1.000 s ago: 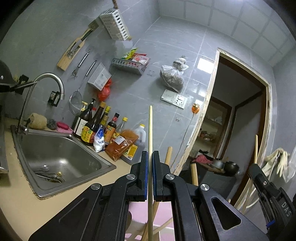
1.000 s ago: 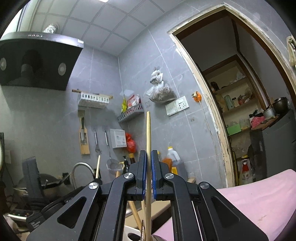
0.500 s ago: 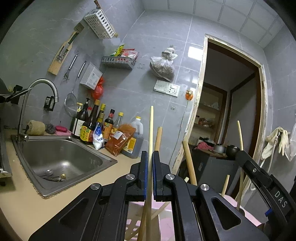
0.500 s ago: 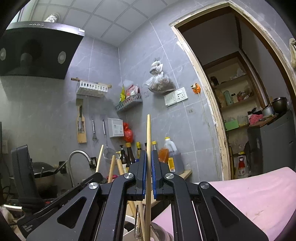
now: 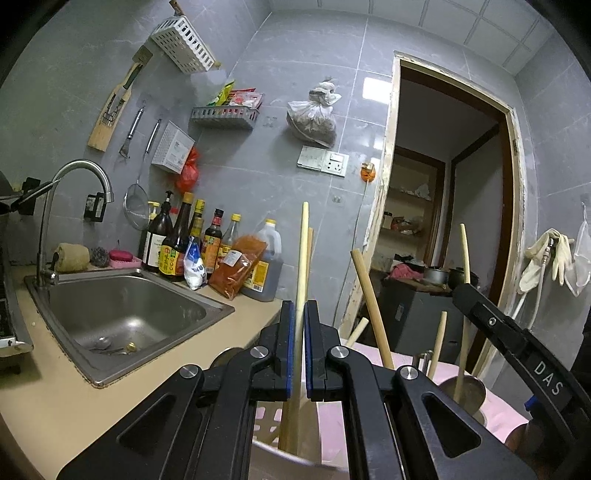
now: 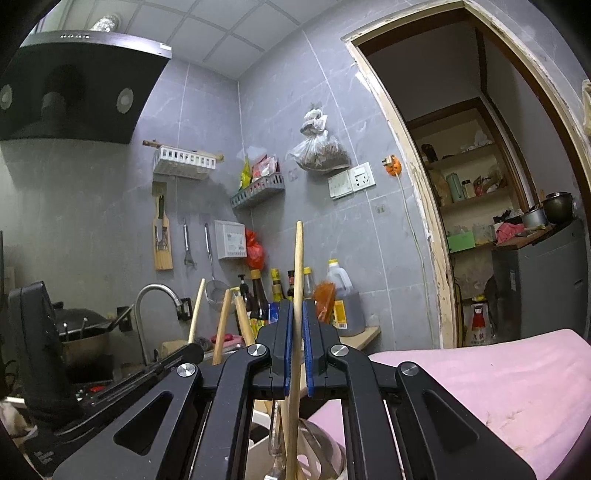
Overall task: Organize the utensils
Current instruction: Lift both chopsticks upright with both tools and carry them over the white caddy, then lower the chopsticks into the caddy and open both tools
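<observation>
Left wrist view: left claw (image 5: 299, 347) and right claw (image 6: 295, 350) each pinch an upright chopstick (image 5: 302, 266) over holders; a tilt could miss.

**Grey-tiled kitchen with an open doorway**

Grey tiled walls (image 5: 280, 177) meet a white panelled ceiling (image 6: 229, 22). A steel sink (image 5: 122, 317) is set in the beige counter (image 5: 51, 398), its curved faucet (image 5: 74, 177) at the back edge. A black range hood (image 6: 74, 85) hangs at the left. A chipped wooden door frame (image 5: 389, 192) opens onto dim storage shelves (image 6: 476, 199).
</observation>
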`<action>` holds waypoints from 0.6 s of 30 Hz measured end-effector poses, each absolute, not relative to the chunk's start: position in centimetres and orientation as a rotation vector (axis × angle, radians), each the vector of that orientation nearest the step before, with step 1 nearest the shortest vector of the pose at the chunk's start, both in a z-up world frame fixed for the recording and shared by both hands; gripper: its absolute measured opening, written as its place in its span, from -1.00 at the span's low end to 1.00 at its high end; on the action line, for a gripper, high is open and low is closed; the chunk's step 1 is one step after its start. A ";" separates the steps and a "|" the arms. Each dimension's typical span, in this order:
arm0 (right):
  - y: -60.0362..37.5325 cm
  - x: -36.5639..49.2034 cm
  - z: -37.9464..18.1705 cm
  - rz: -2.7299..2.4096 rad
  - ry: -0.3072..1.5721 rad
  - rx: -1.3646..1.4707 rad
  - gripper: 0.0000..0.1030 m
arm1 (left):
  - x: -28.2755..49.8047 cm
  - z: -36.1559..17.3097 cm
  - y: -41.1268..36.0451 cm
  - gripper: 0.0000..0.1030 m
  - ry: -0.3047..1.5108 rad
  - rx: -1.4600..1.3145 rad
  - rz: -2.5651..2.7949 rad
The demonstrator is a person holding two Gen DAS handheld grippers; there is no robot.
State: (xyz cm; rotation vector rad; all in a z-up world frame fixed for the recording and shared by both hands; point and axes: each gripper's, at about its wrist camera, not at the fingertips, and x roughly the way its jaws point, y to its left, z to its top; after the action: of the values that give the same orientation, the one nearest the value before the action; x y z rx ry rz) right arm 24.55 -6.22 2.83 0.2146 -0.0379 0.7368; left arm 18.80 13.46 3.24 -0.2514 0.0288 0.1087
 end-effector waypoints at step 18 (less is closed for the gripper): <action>-7.0 22.9 2.4 0.718 -0.023 0.177 -0.56 | 18.2 2.7 12.9 -0.90 0.123 -0.237 0.003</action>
State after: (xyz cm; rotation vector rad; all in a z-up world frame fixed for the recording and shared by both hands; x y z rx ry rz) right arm 22.86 -7.04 2.43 0.1772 -0.0233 0.7182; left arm 18.17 12.88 2.67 -0.2374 0.1230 0.0030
